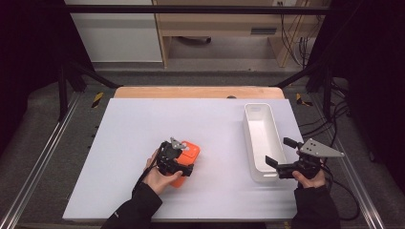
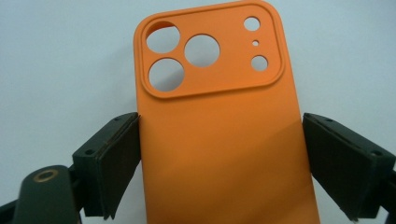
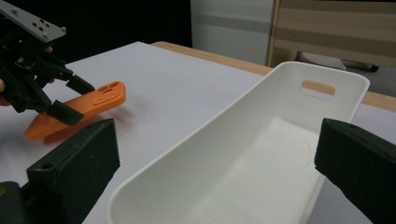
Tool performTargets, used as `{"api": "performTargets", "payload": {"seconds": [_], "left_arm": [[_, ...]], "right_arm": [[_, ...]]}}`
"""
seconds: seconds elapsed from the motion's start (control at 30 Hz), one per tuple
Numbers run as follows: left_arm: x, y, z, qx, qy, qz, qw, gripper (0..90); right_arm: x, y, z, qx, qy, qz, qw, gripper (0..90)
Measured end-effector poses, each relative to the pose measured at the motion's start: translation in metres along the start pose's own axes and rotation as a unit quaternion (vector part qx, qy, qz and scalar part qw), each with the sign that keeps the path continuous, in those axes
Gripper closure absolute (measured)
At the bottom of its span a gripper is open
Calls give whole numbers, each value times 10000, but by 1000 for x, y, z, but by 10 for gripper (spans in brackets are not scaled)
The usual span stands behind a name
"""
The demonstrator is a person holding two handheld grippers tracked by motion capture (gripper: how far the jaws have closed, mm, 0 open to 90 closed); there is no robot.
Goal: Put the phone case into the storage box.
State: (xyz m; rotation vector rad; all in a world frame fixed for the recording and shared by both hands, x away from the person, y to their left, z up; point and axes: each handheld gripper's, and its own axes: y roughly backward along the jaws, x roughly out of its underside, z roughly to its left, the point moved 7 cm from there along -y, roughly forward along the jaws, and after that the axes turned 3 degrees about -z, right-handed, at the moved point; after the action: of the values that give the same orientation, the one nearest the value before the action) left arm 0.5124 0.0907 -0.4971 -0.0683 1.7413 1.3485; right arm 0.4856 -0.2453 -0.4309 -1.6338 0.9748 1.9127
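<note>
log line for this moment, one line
left gripper: open astride orange case, left pad touching | case far end raised | right gripper: open at bin

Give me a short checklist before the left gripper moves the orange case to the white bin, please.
1. Case between the left gripper jaws: ok.
2. Both pads pressing the case: cannot tell; a small gap shows at one pad.
3. Case lifted off the table: ok, its front end is raised in the right gripper view.
4. Bin empty: ok.
5. Right gripper open around the bin's near end: ok.
</note>
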Motion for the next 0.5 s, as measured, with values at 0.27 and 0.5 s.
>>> {"api": "performTargets", "payload": {"seconds": [0.27, 0.5], "left_arm": [[-6, 11, -1, 118, -58, -151, 9998, 131], [-10, 20, -2, 284, -145, -340, 9989, 131]], "right_arm": [[0, 0, 0, 0, 4, 2, 10000, 4], [0, 0, 0, -6, 14, 5, 10000, 4]]}}
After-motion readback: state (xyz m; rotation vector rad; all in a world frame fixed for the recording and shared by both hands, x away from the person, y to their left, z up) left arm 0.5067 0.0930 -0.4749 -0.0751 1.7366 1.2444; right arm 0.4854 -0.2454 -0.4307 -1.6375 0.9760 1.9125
